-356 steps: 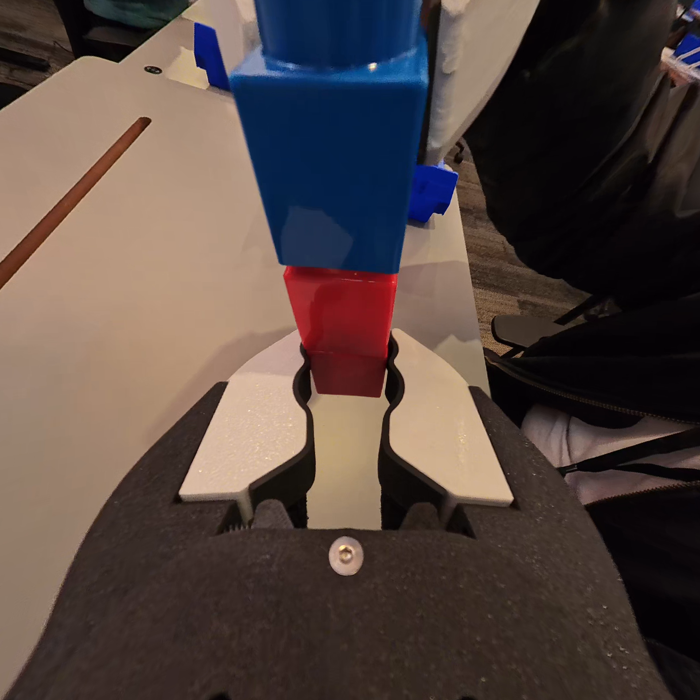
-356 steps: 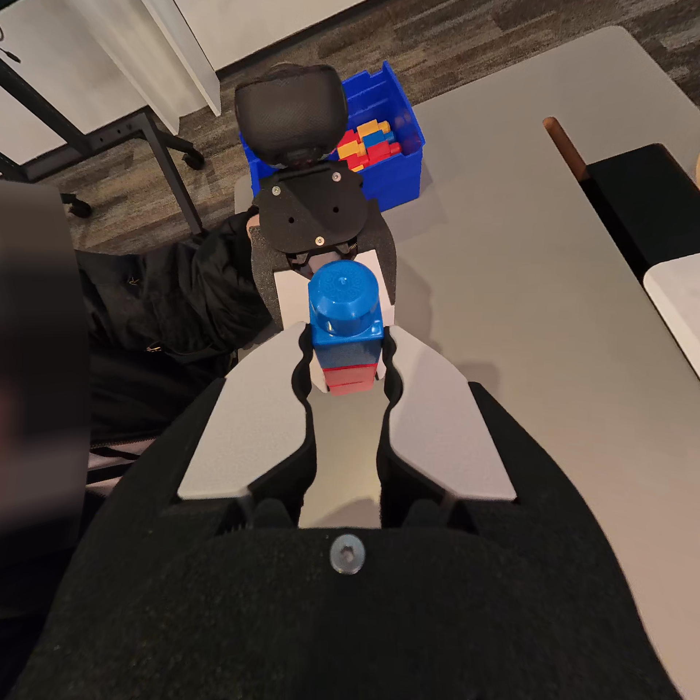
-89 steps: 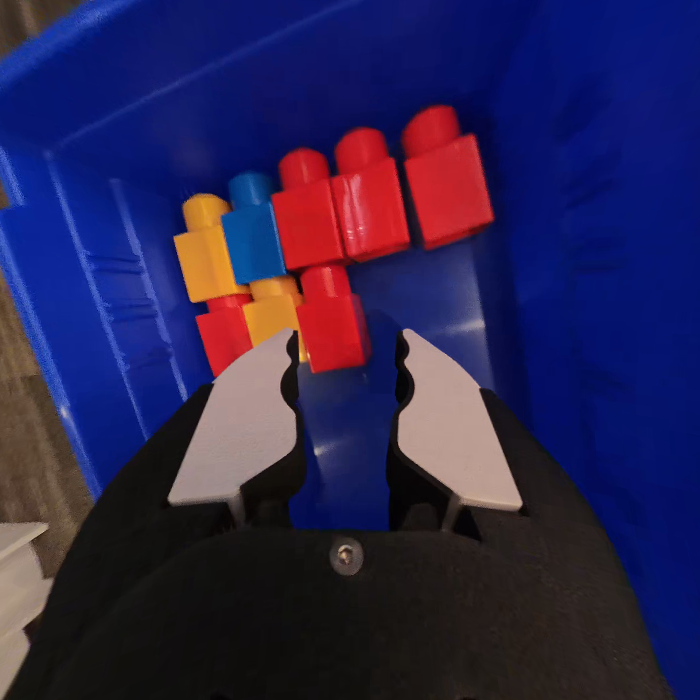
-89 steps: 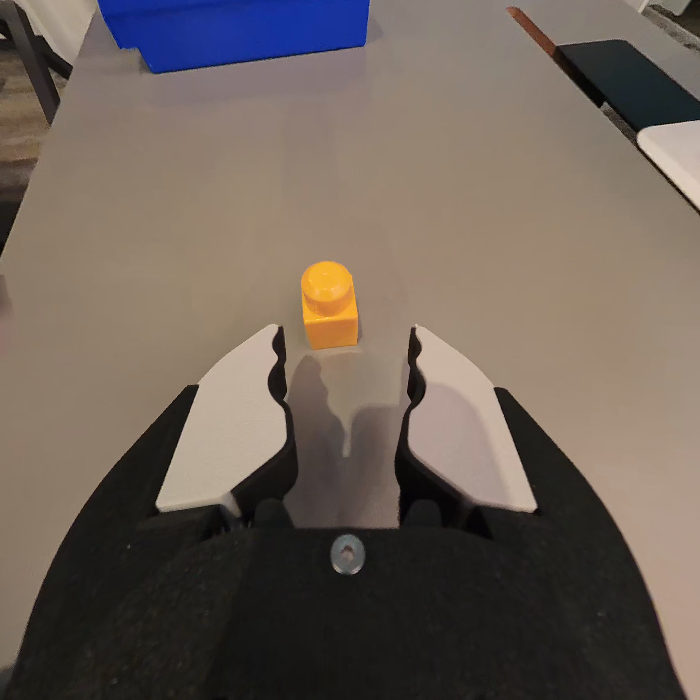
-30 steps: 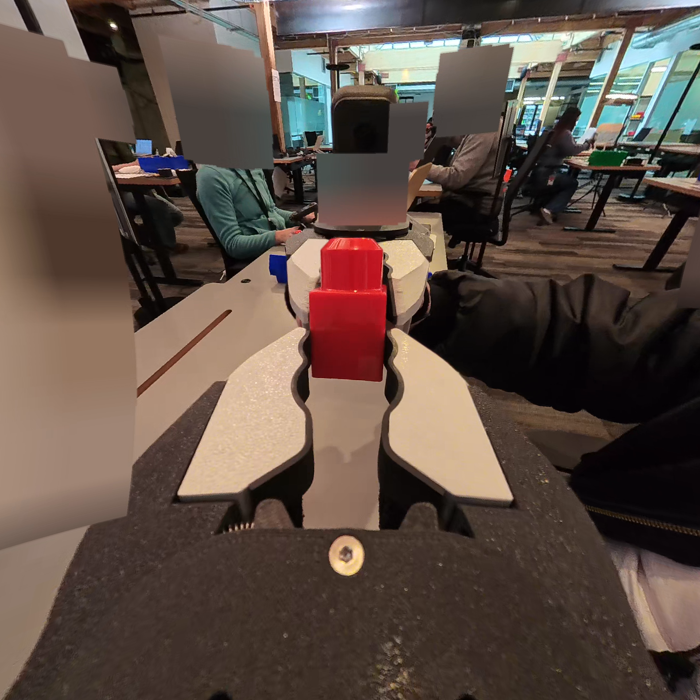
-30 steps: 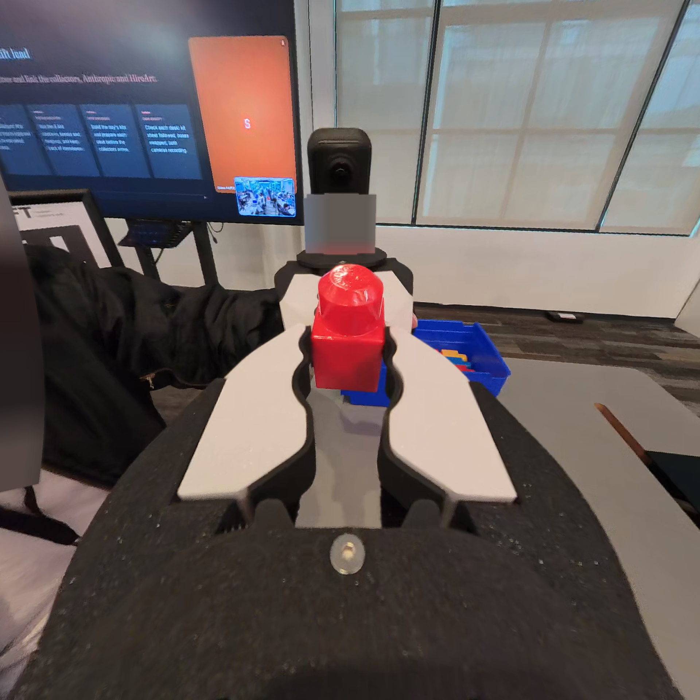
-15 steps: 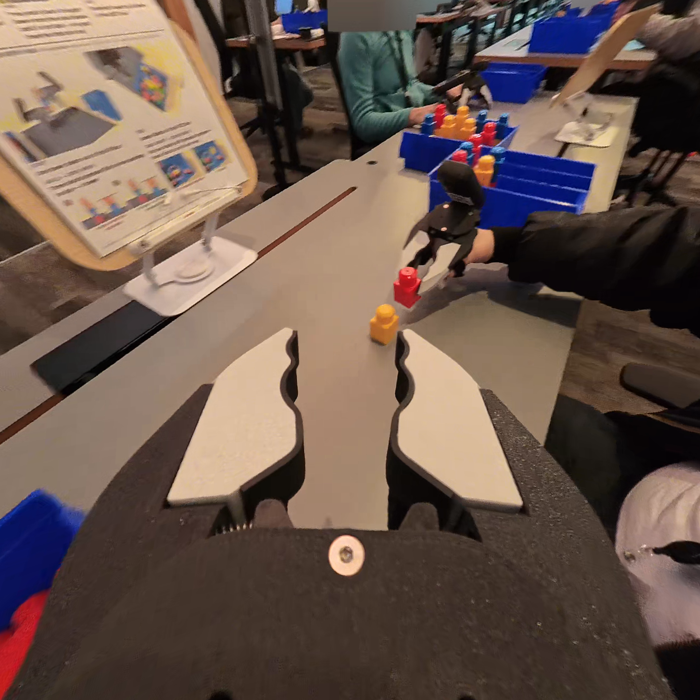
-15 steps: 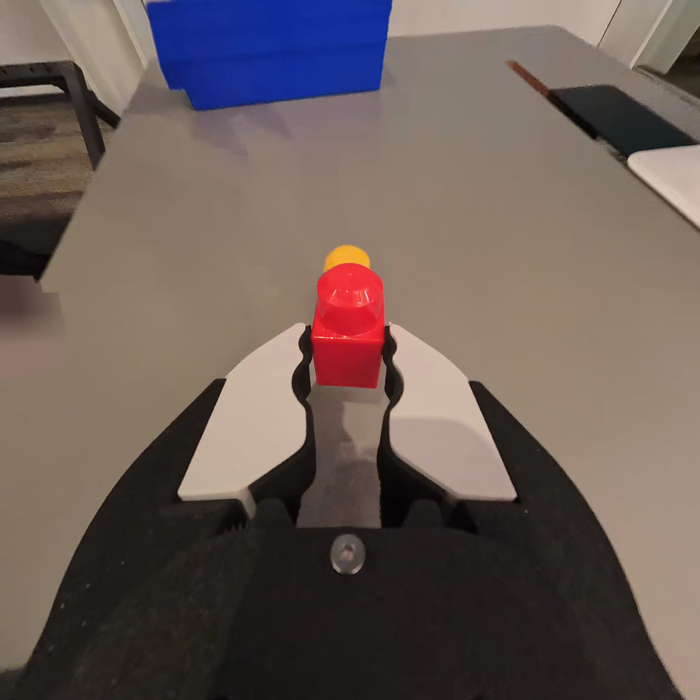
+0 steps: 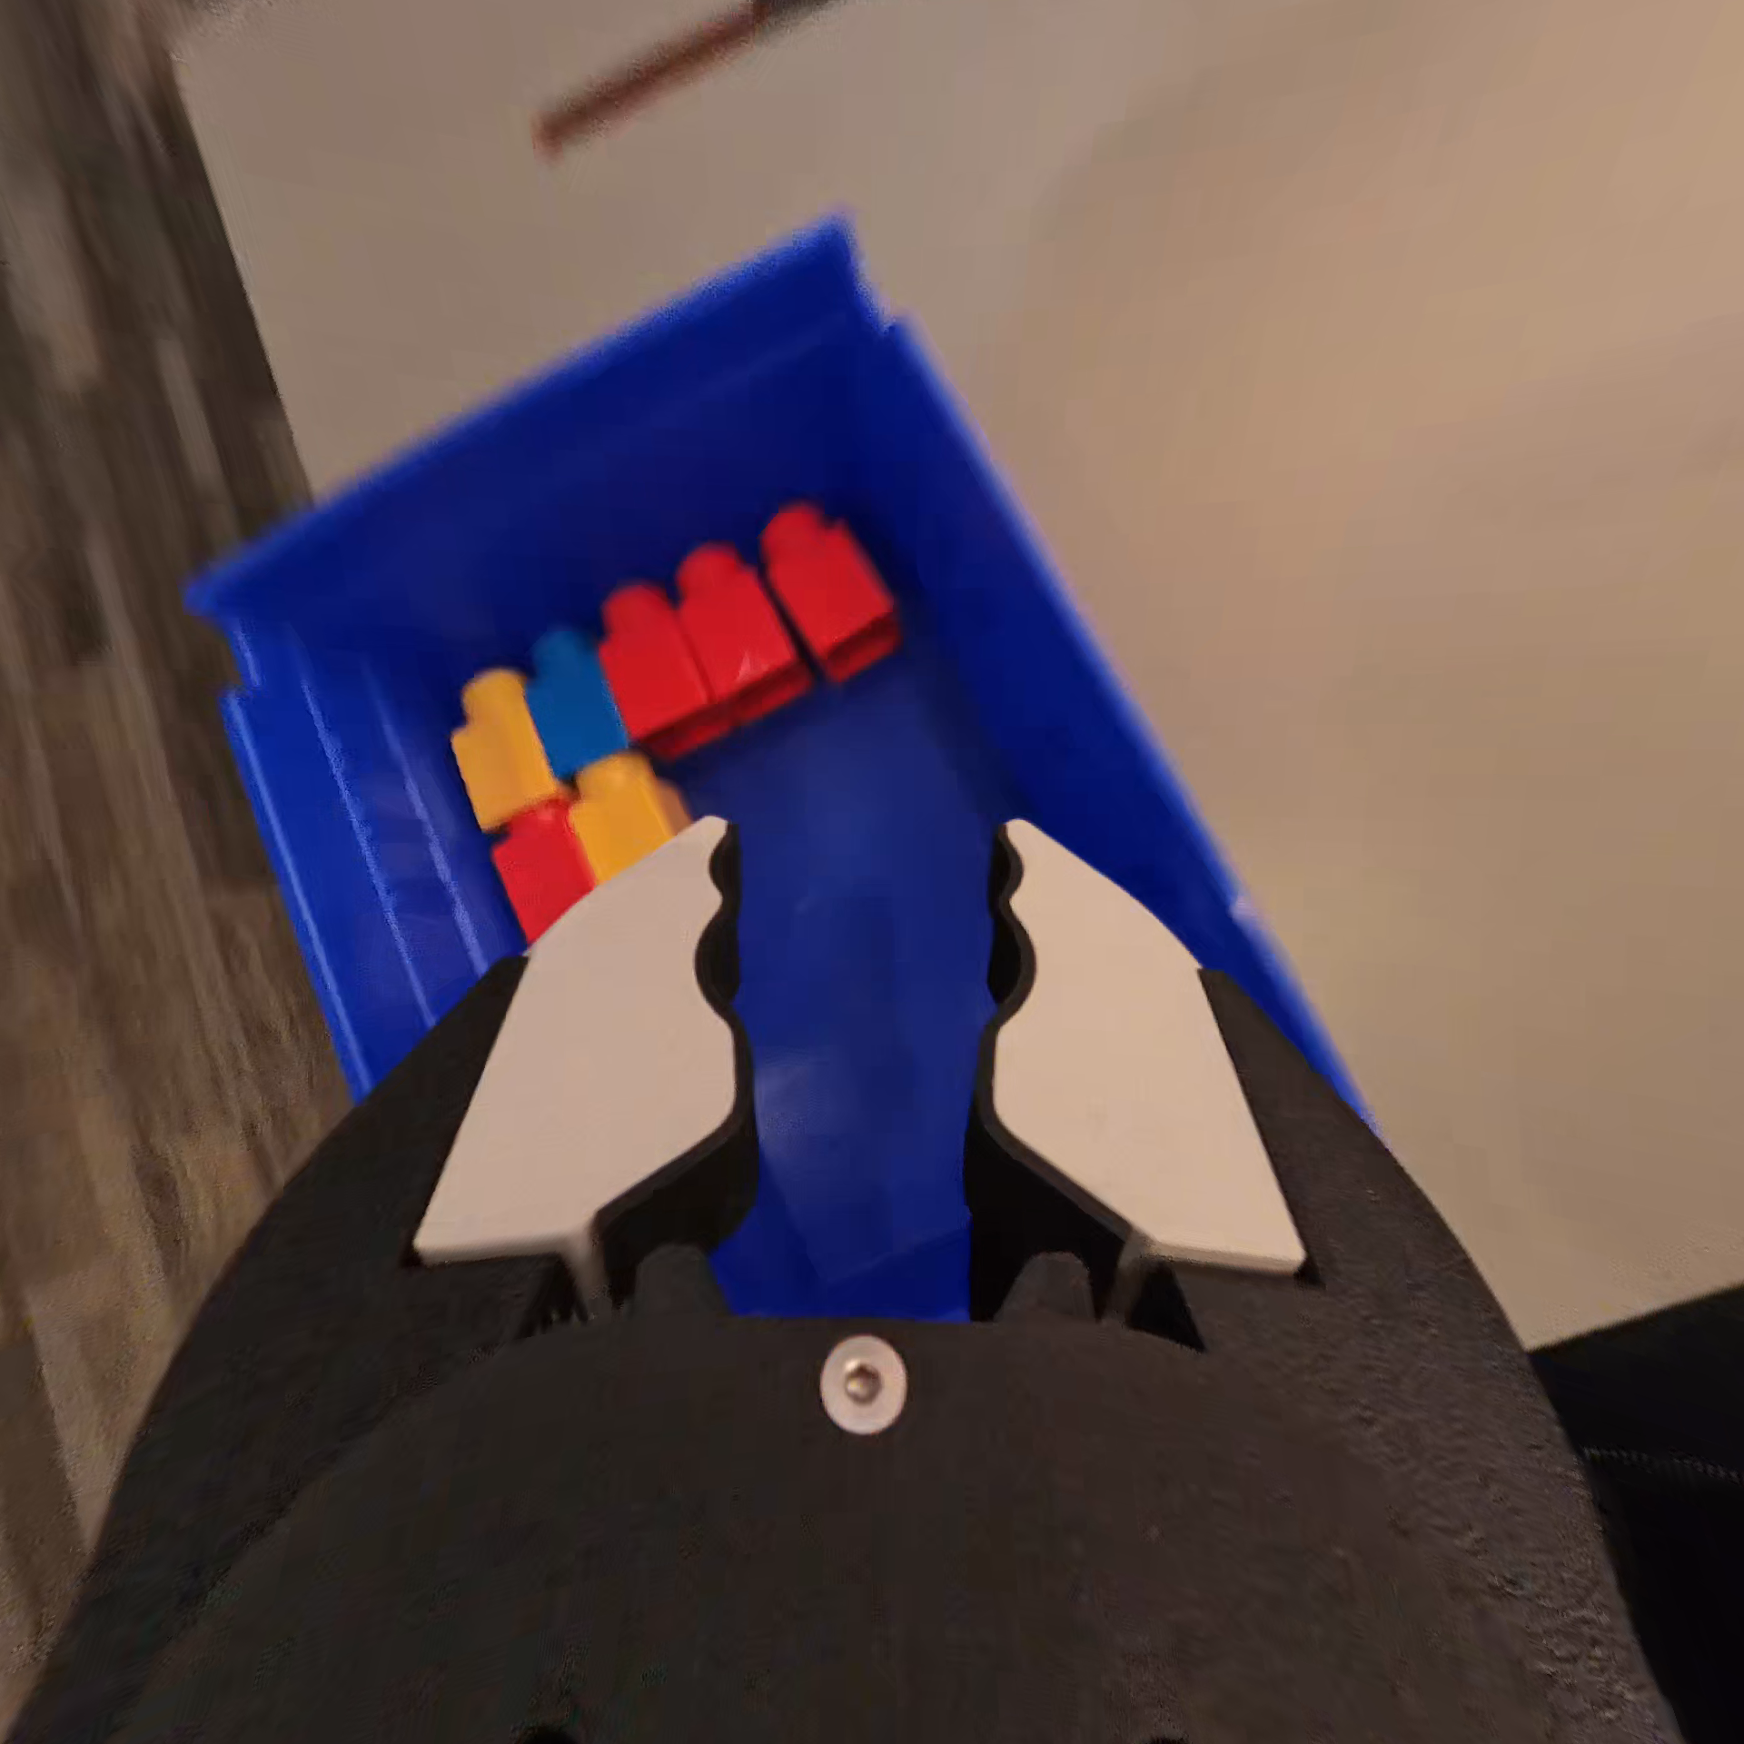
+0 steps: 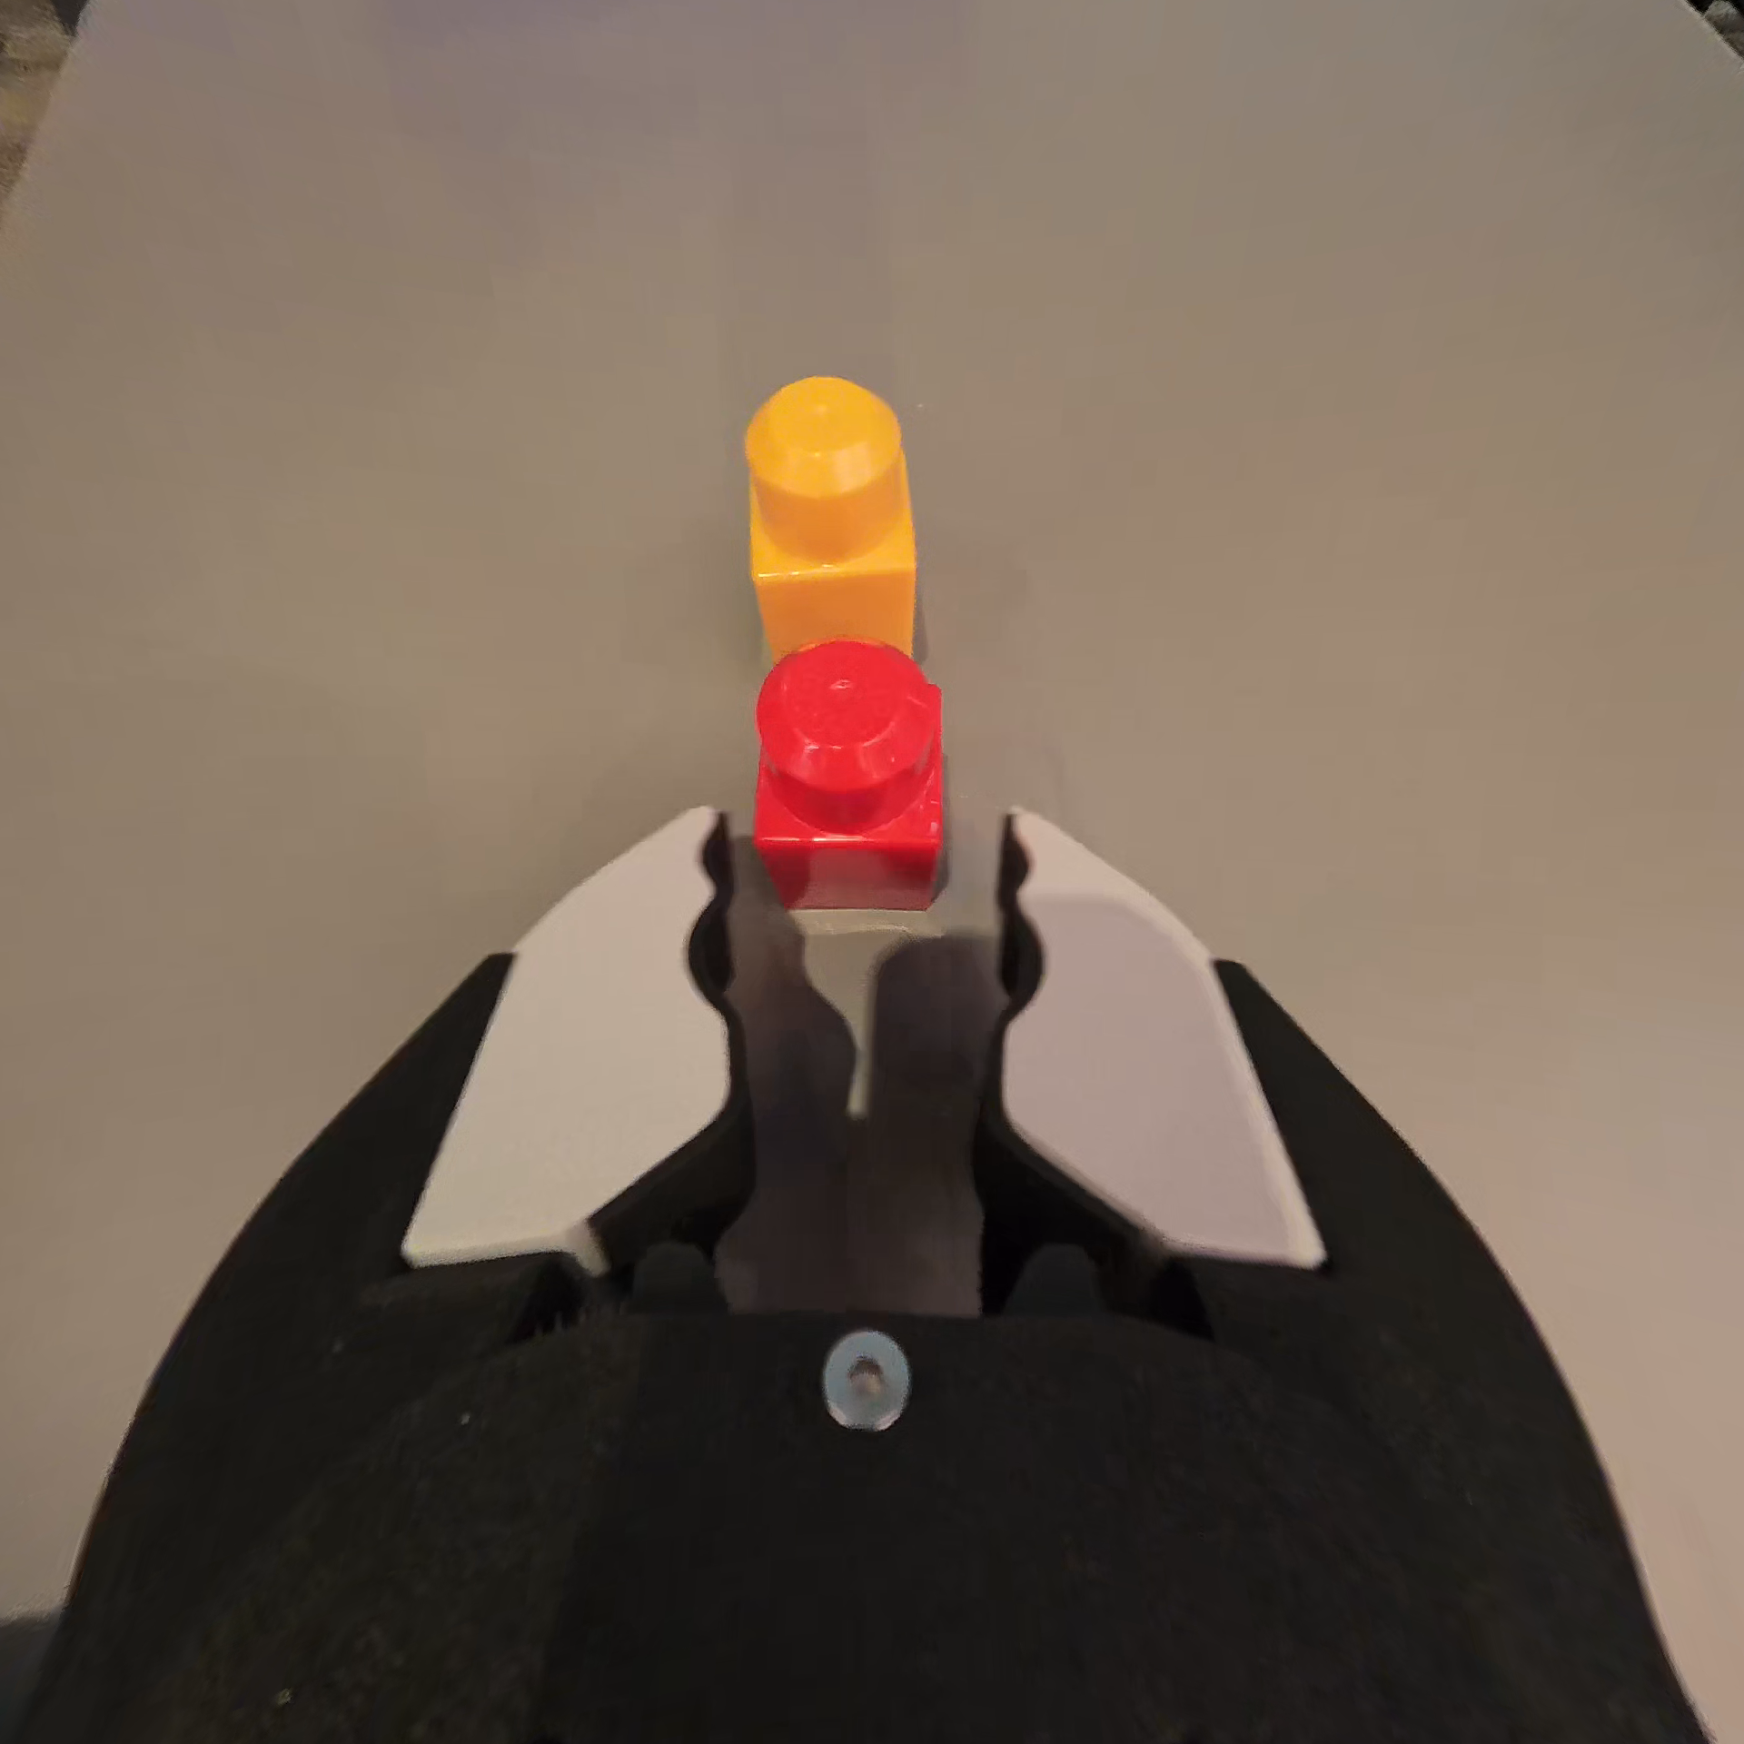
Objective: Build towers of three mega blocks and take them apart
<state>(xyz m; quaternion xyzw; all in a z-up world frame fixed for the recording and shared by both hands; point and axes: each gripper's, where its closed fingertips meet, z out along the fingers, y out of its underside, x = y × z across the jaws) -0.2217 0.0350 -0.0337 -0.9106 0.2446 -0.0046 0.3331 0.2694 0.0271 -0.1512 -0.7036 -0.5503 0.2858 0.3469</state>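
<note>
Right gripper (image 10: 859, 821) spread wide, empty — red block (image 10: 846, 783) upright just at 12 o'clock, yellow block (image 10: 832, 514) beyond; left gripper (image 9: 861, 830) wide too, over blue bin (image 9: 1057, 604).

no readable text, labels, brands, numbers or signs in either view
</note>
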